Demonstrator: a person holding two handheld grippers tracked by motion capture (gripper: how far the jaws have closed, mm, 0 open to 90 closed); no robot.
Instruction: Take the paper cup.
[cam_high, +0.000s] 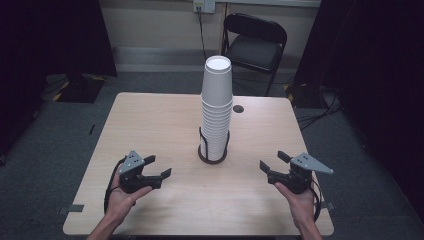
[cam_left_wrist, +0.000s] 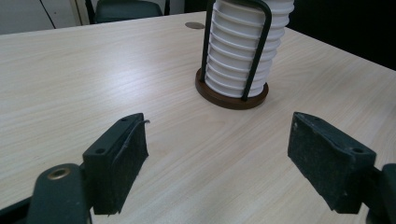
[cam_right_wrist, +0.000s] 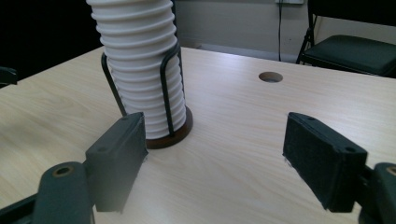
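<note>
A: How far along?
B: Looks unstarted. The cups (cam_high: 217, 107) stand stacked in their holder (cam_high: 212, 156) mid-table (cam_high: 150, 120)

A: Grippers?
B: Left gripper (cam_high: 159, 167) and right gripper (cam_high: 273, 162) both gape, holding nothing, well apart from the stack

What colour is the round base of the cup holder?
Dark brown, under the white cup stack; the base shows best in the left gripper view.
</note>
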